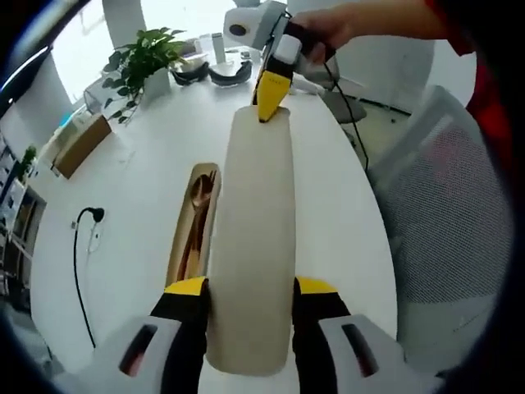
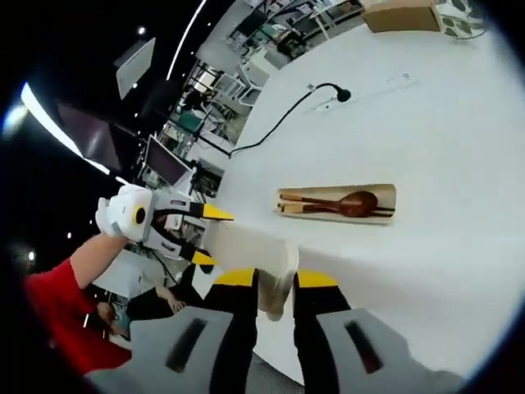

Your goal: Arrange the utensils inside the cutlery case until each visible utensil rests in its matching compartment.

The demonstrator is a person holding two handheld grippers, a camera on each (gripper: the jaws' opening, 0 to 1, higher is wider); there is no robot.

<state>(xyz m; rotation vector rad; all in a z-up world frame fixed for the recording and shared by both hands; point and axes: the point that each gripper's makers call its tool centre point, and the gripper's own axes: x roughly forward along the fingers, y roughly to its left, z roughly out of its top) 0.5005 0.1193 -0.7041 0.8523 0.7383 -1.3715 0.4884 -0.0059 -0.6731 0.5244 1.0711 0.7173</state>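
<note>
Case lid [image 1: 250, 246] ran up frame centre, held off the desk [image 1: 139, 172] | your left tongs [image 1: 250, 289] clamped its near end | your right tongs [image 2: 276, 281] gripped the far end | open tray [image 1: 194, 223] with spoon [image 1: 199, 193] lay just left of lid.

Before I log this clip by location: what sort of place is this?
Probably an office or lab. A large white table carries a potted plant and a cardboard box, a mesh office chair stands beside it, and monitors on desks fill the background.
</note>
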